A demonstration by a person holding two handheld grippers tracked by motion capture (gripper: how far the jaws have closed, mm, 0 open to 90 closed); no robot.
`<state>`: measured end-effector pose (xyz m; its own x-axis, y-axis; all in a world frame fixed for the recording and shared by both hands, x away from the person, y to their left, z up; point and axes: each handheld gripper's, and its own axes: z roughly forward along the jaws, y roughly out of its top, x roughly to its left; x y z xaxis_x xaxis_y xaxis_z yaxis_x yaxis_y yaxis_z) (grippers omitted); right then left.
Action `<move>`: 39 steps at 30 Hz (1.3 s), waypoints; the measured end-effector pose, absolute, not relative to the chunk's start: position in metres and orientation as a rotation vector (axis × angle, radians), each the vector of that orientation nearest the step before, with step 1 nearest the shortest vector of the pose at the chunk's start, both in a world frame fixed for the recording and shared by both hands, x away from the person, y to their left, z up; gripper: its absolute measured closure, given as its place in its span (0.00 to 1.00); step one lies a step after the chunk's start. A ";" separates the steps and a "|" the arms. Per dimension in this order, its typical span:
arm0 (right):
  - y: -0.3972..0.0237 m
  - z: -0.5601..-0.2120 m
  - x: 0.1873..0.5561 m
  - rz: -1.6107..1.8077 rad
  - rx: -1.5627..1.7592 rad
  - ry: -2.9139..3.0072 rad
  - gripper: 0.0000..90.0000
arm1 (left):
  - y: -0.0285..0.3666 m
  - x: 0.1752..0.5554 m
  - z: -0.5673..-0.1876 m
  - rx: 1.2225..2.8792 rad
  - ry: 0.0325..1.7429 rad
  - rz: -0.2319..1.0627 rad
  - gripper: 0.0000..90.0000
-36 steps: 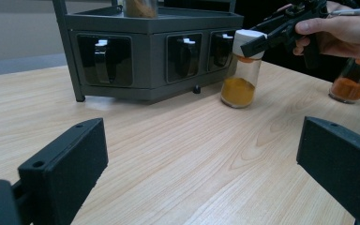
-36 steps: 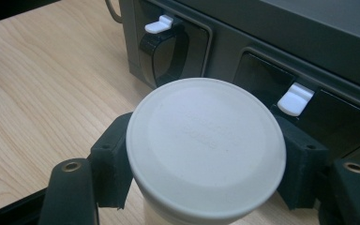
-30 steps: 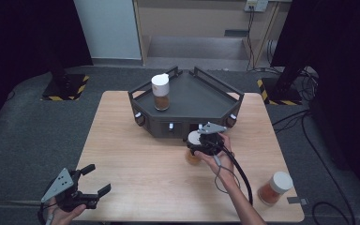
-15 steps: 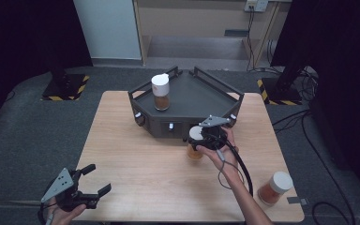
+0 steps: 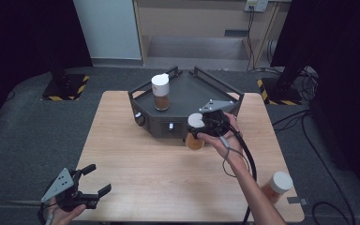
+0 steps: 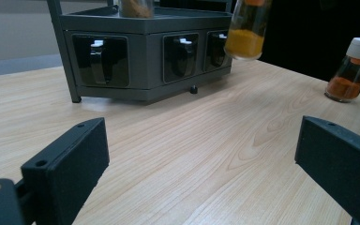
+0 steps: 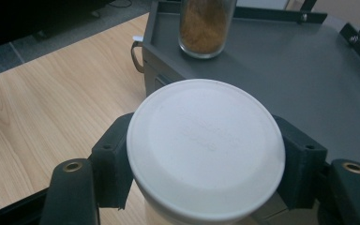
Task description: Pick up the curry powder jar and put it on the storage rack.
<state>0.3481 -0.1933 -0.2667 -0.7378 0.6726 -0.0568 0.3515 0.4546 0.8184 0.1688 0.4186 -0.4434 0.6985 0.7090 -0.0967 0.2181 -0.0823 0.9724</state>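
Right hand-held gripper (image 5: pixel 201 127): jaws clamping on the neck of the yellow spice jar (image 5: pixel 195 136) just under its white lid, one pad on each side; it is holding the jar in the air, clear of the desk (image 5: pixel 136 154).
Yellow spice jar: hanging just in front of the rack (image 5: pixel 192 91) near the middle of the desk's far half, lid up, yellow powder filling its lower part.
Left hand-held gripper (image 5: pixel 91 180): sitting at the desk's near left corner, jaws standing wide apart with nothing between them, pointing toward the rack.
Open room: bare wood is lying across the whole near half of the desk, between the near left corner and the near right corner.
Rack: dark grey, standing against the far edge, railed top tray, small drawers along its front.
Brown spice jar (image 5: pixel 160 92): standing upright on the rack's tray, left part, white lid on.
Orange spice jar (image 5: pixel 275 186): standing at the near right corner, close to the edge, well apart from both grippers.
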 end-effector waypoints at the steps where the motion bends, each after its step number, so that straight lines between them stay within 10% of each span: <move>1: -0.193 -0.264 0.349 1.183 0.854 2.336 0.37 | 0.418 0.169 -0.443 1.641 0.763 0.482 0.02; 39: -0.161 -0.192 0.433 1.119 0.961 2.283 0.37 | 0.418 0.170 -0.445 1.642 0.771 0.479 0.02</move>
